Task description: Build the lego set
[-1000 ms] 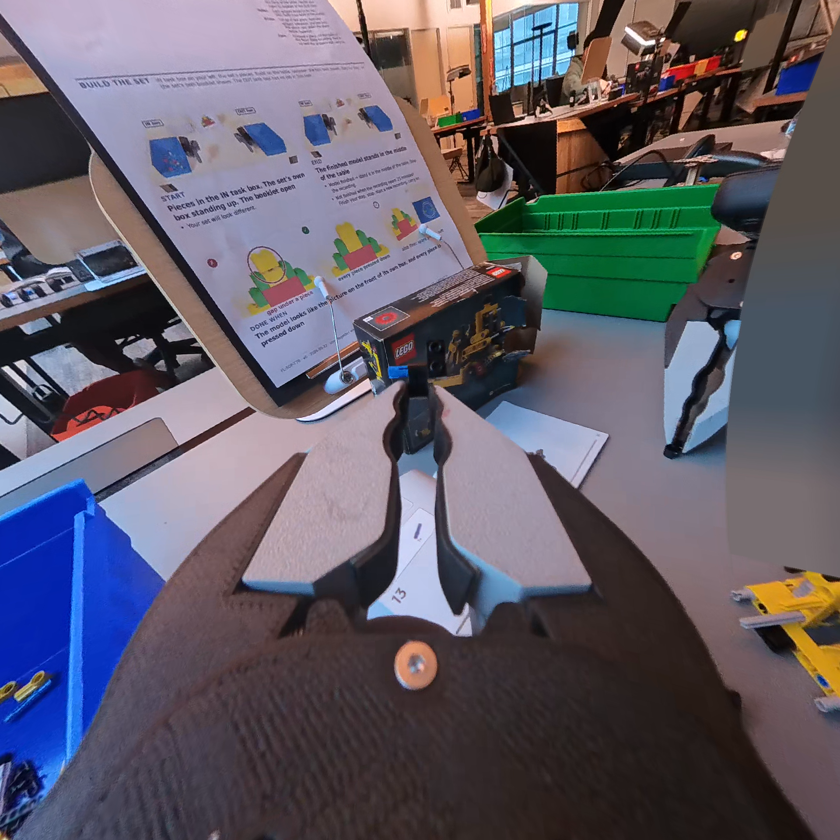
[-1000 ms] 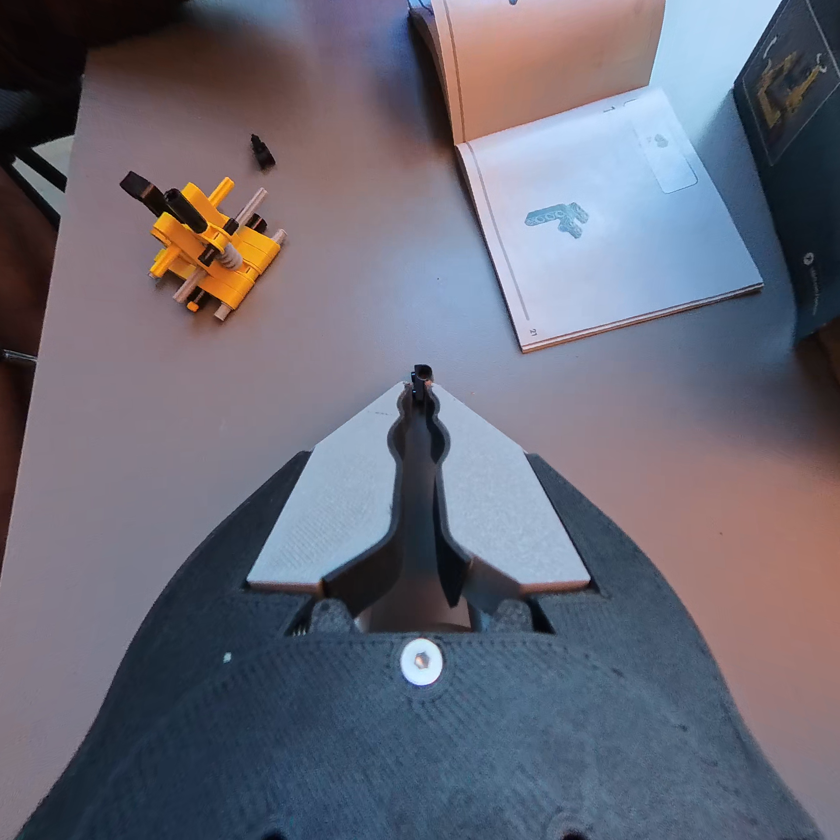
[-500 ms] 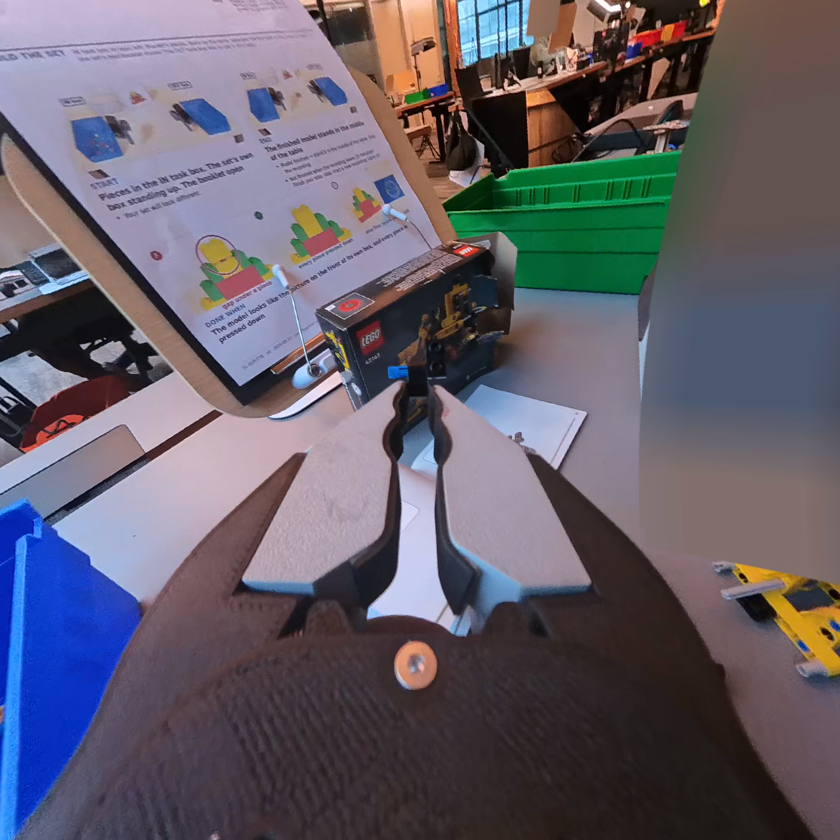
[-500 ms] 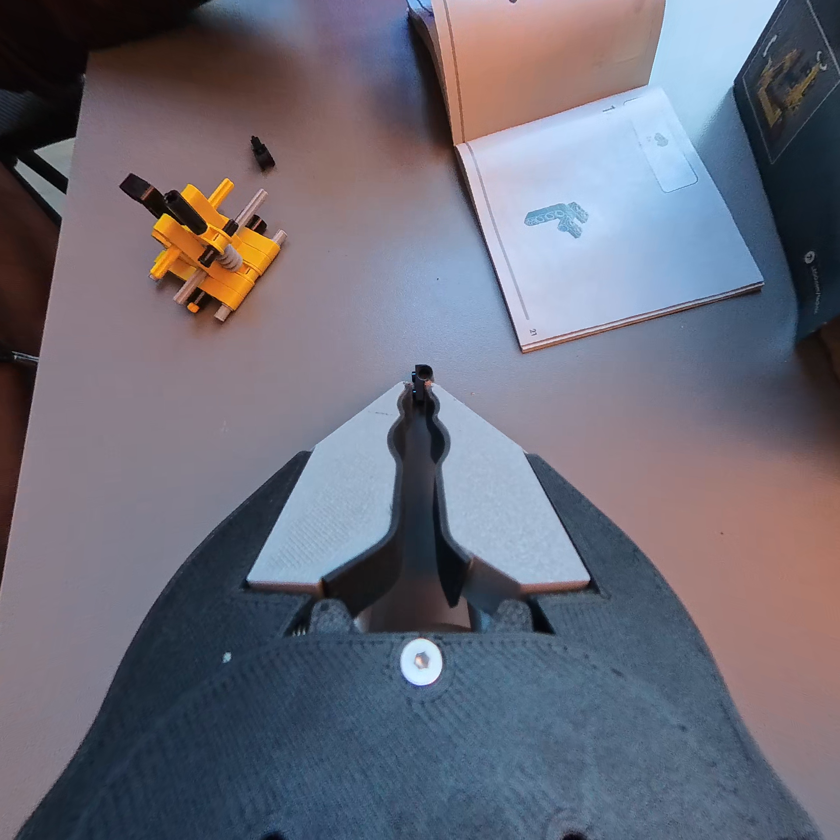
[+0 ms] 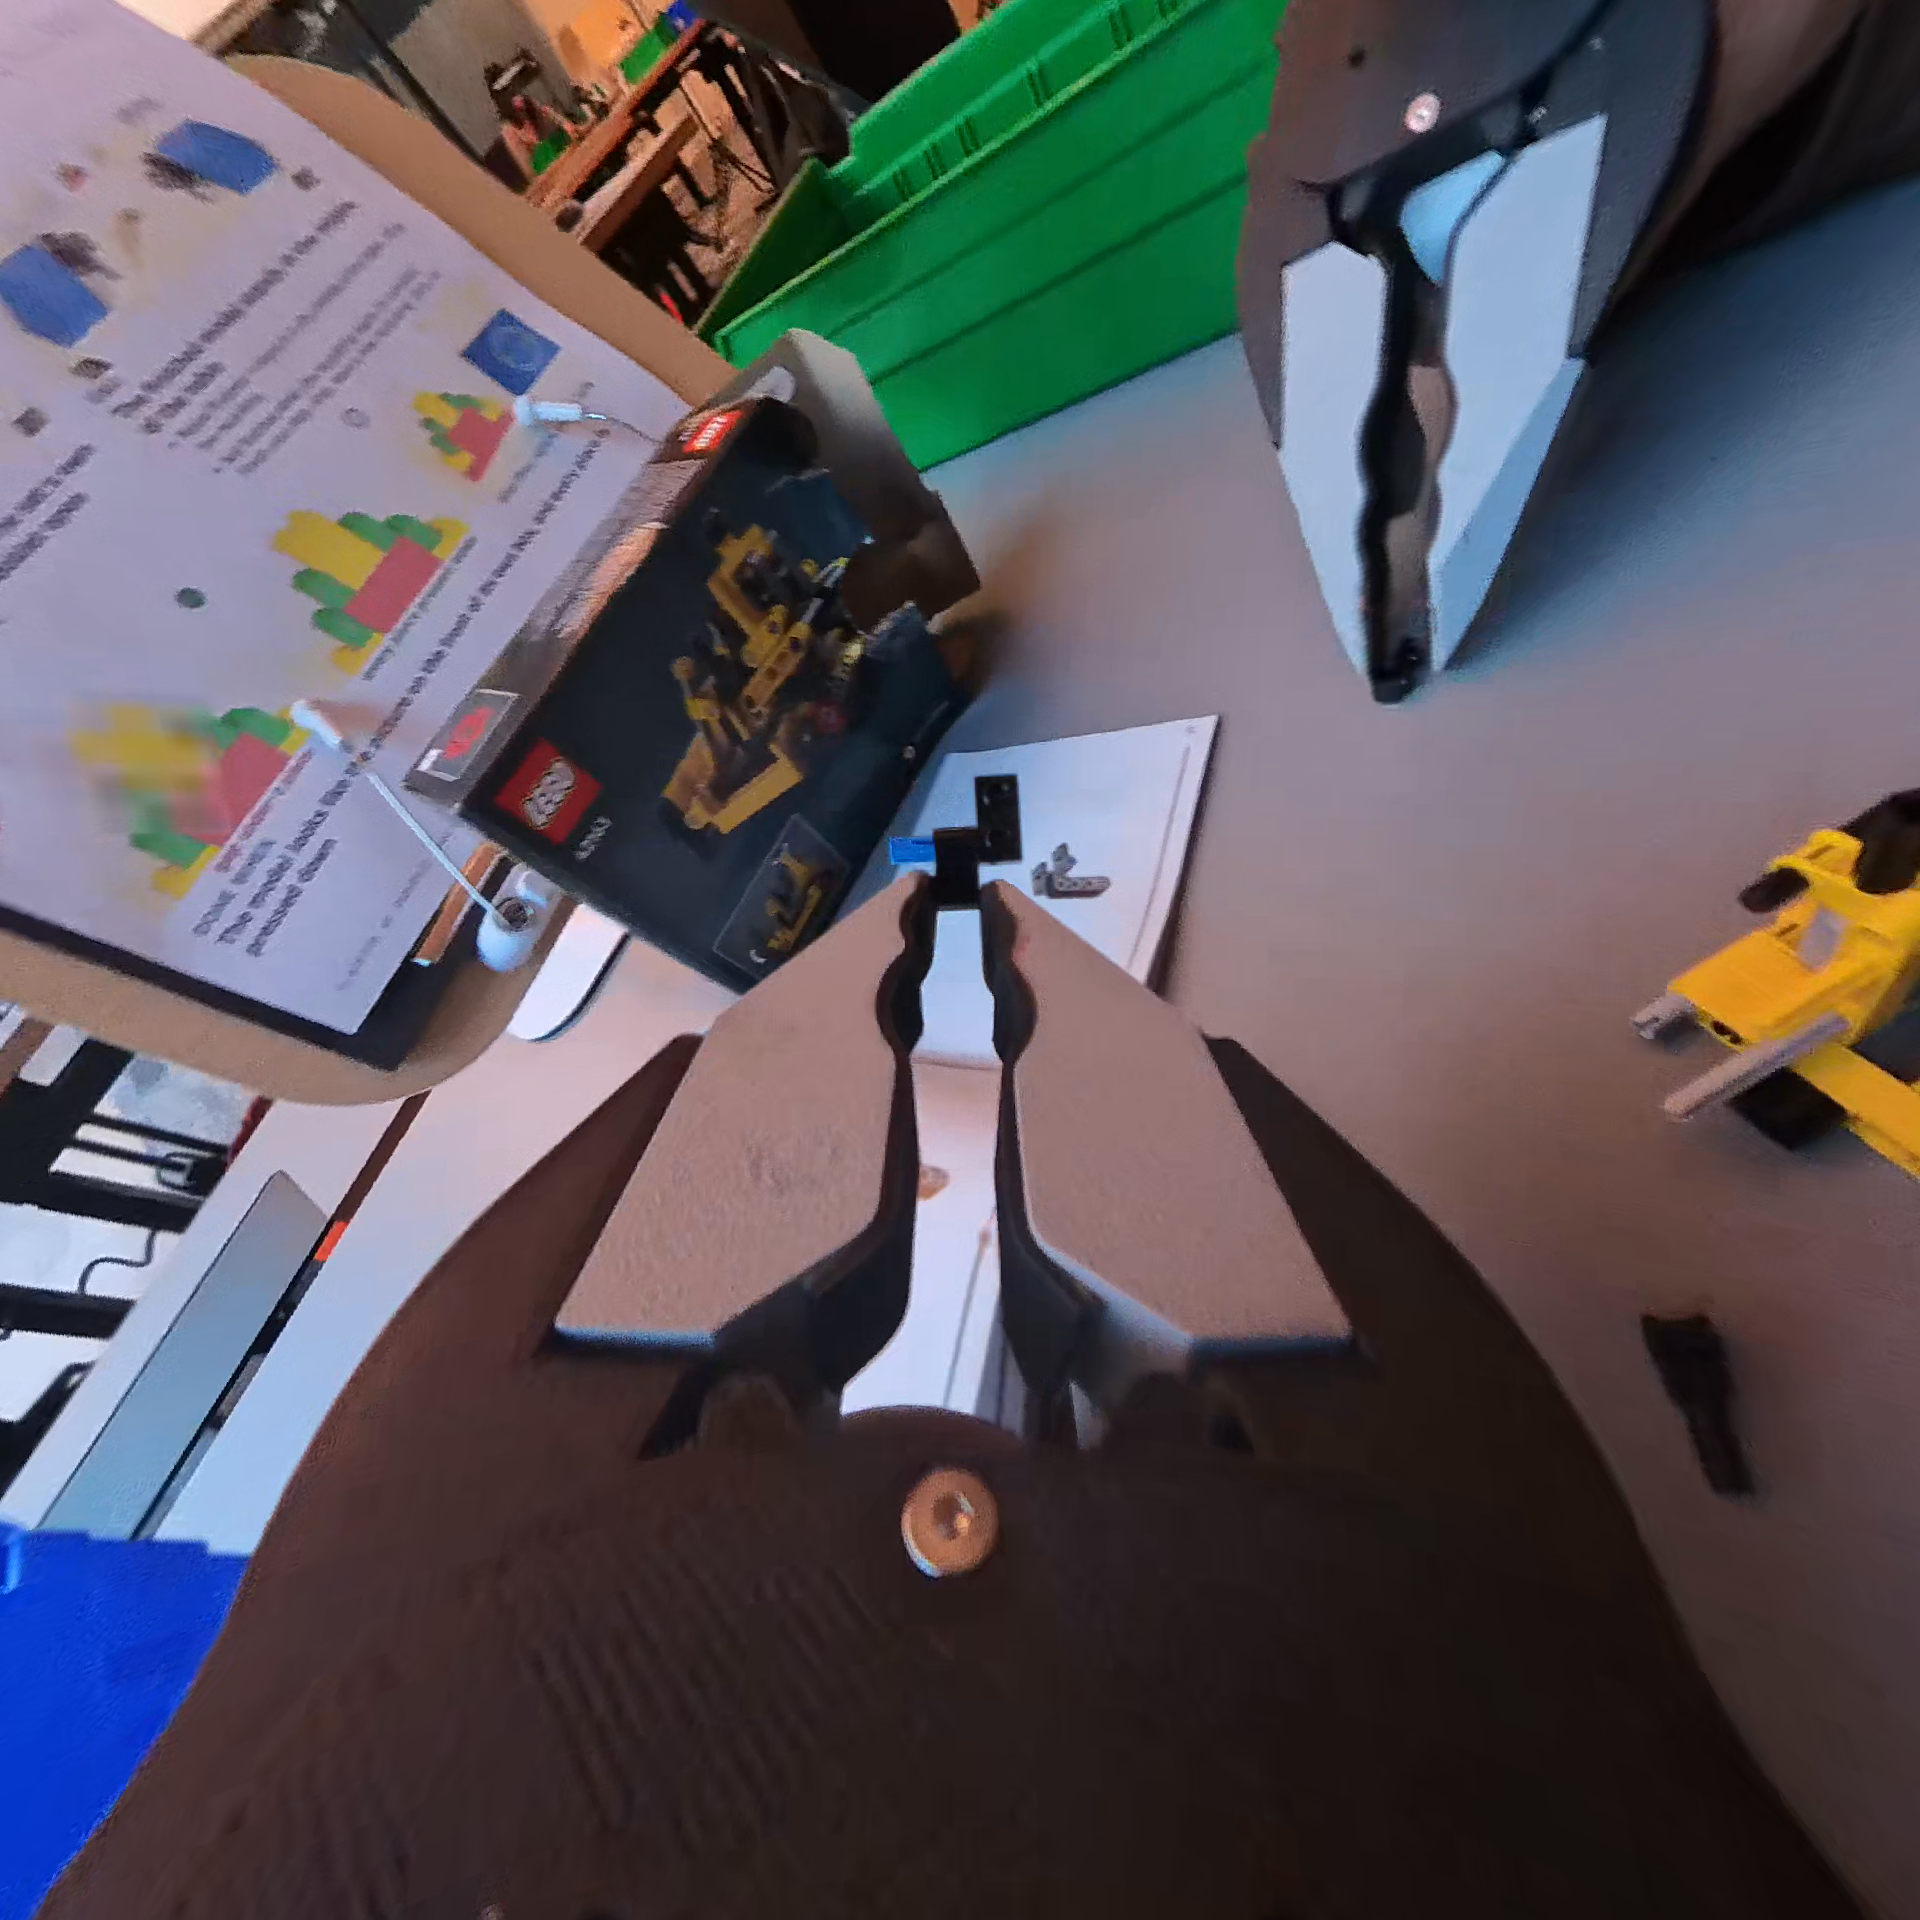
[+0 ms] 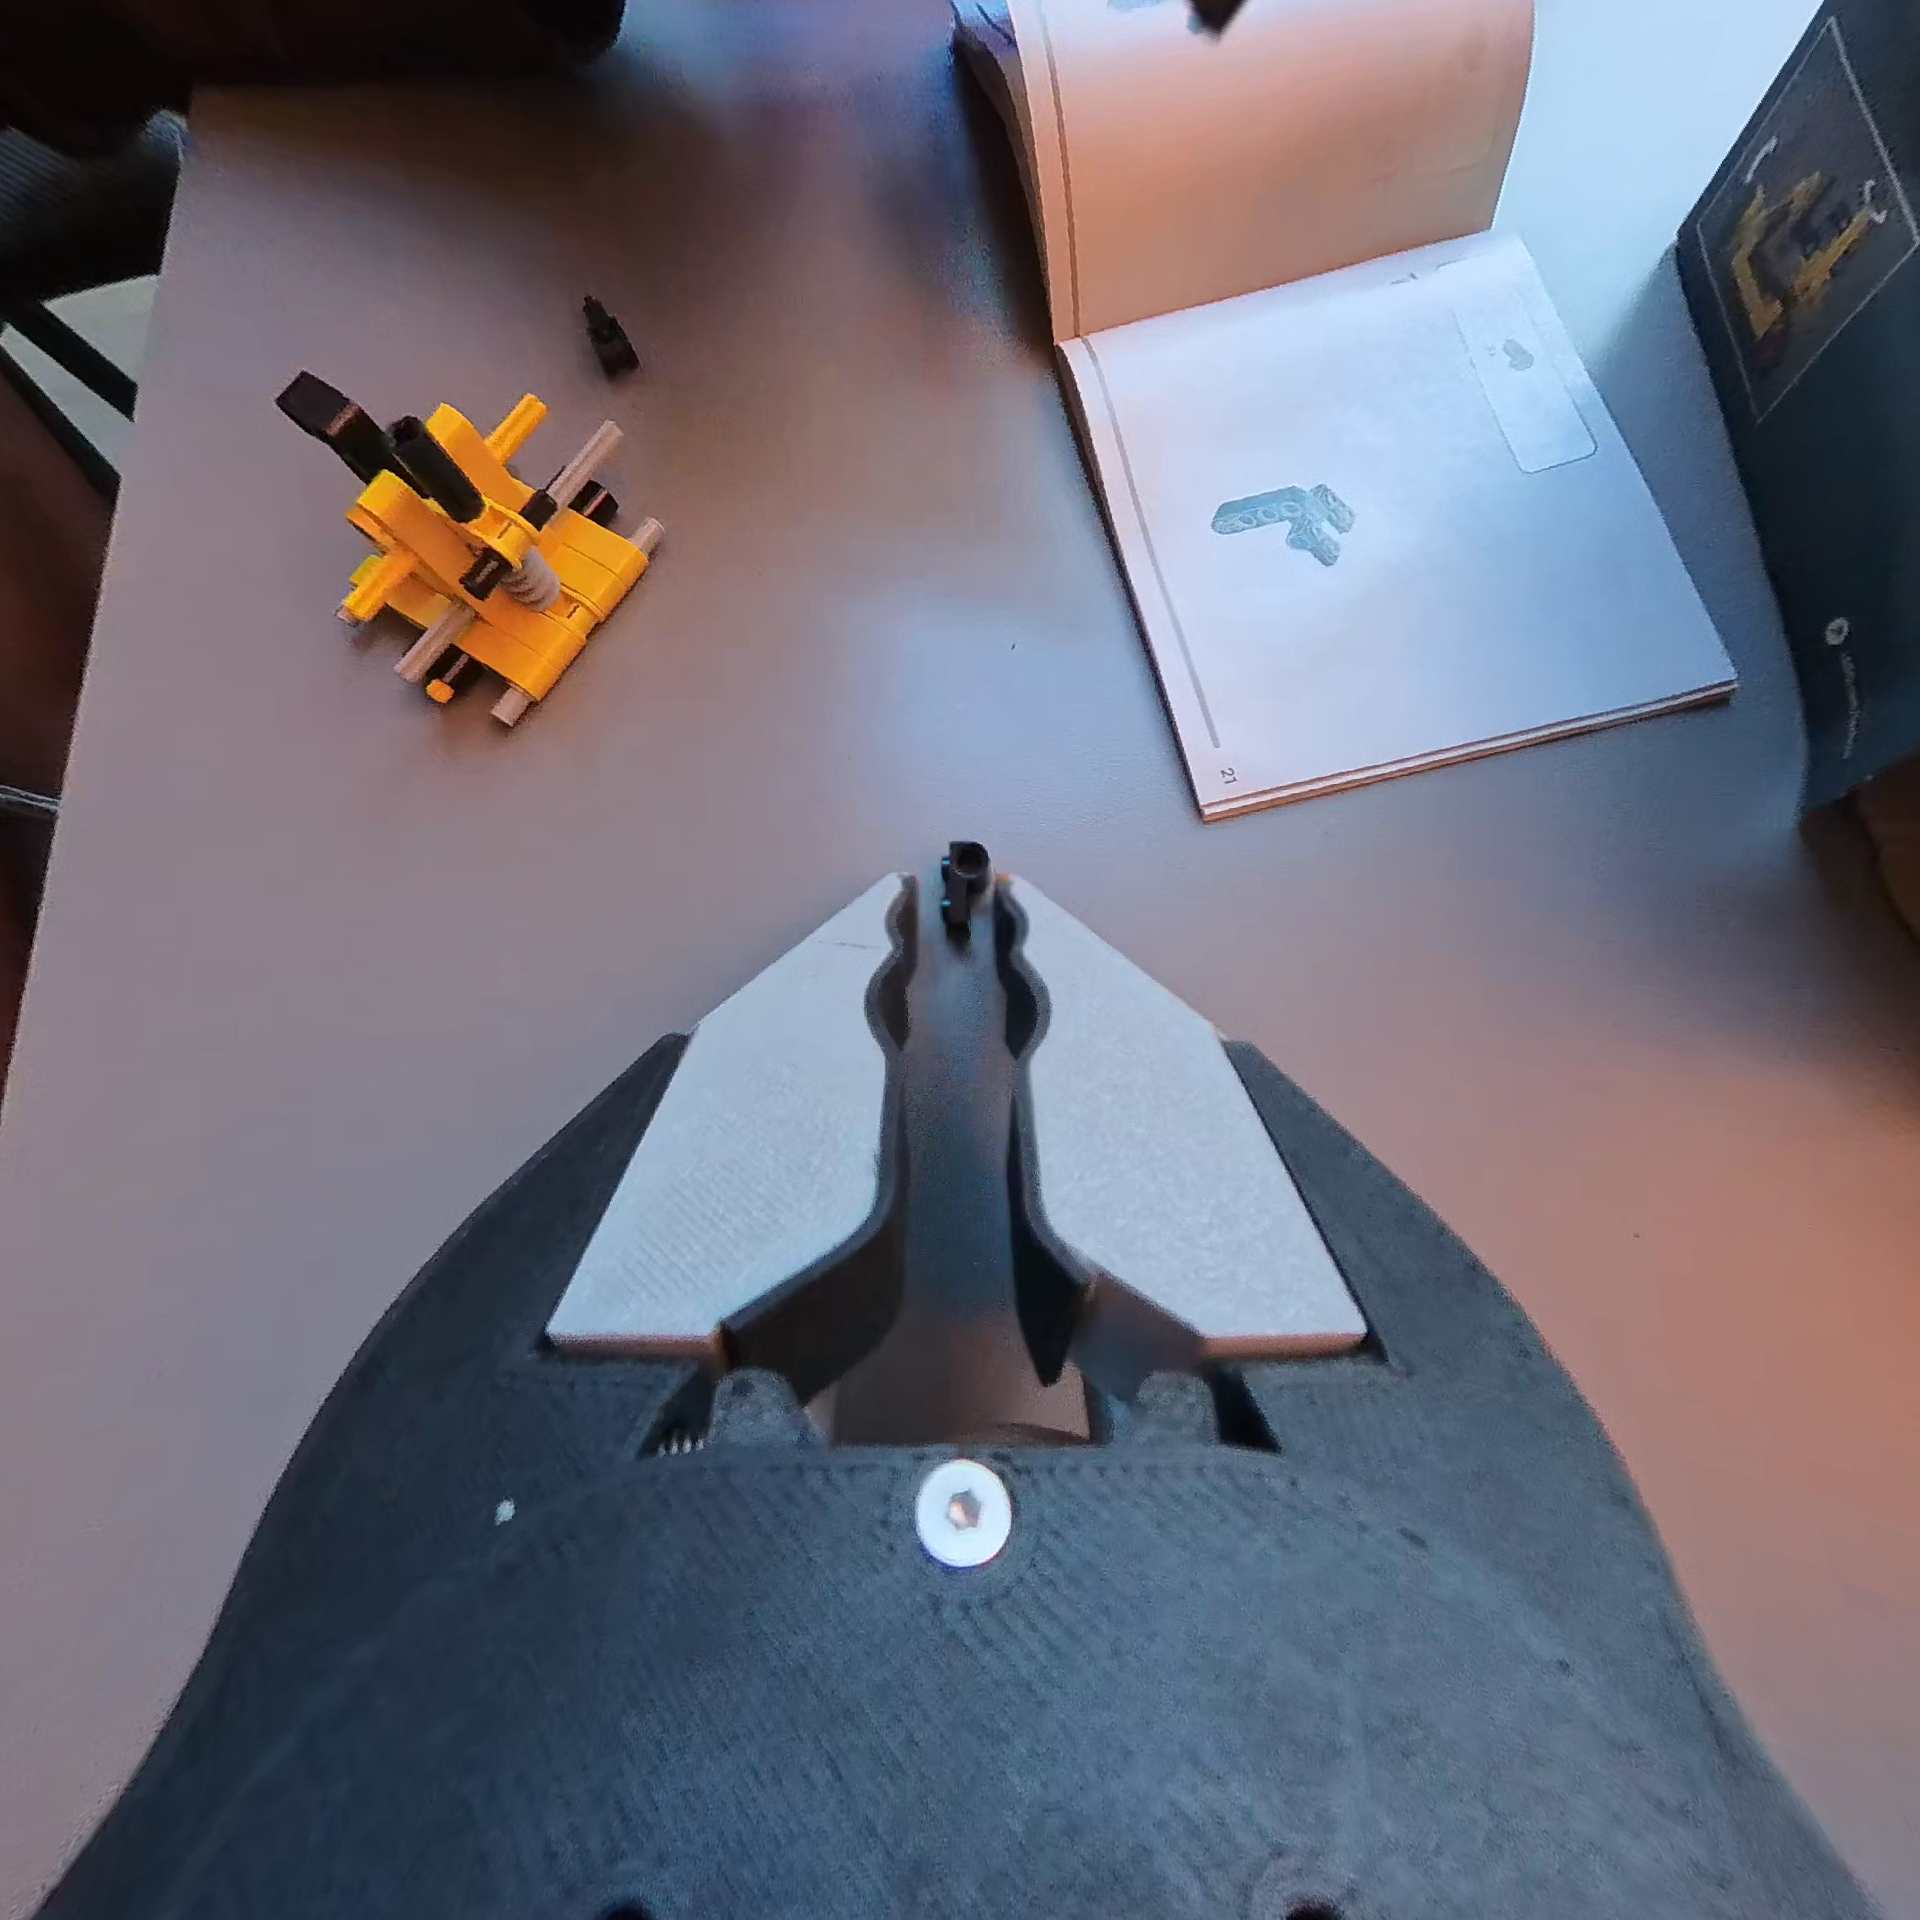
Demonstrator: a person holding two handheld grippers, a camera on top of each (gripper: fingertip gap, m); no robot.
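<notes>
My left gripper [image 5: 954, 896] is shut on a small black angled piece [image 5: 971, 840] with a blue pin [image 5: 909, 850] sticking out its left side, held above the open instruction booklet [image 5: 1122, 821]. My right gripper [image 6: 961, 896] is shut on a small black pin [image 6: 964, 875] above the grey table; it also shows in the left wrist view [image 5: 1397, 665], pointing down. The yellow partial model [image 6: 488, 551] lies on the table to the left of my right gripper and at the right in the left wrist view [image 5: 1808, 997]. A loose black pin [image 6: 608, 338] lies beyond the model.
The black set box [image 5: 717, 707] stands beside the booklet [image 6: 1392, 540], in front of a tilted instruction board [image 5: 239, 540]. A green bin [image 5: 1018, 239] stands at the back. A blue bin [image 5: 94, 1683] is at the lower left. Another black piece [image 5: 1694, 1403] lies near the model. My hands' fingertips stand some 15 cm from each other.
My left gripper has rolled and tilted down, so the black piece now hangs over the booklet and my right gripper comes into its view. My right gripper has barely moved.
</notes>
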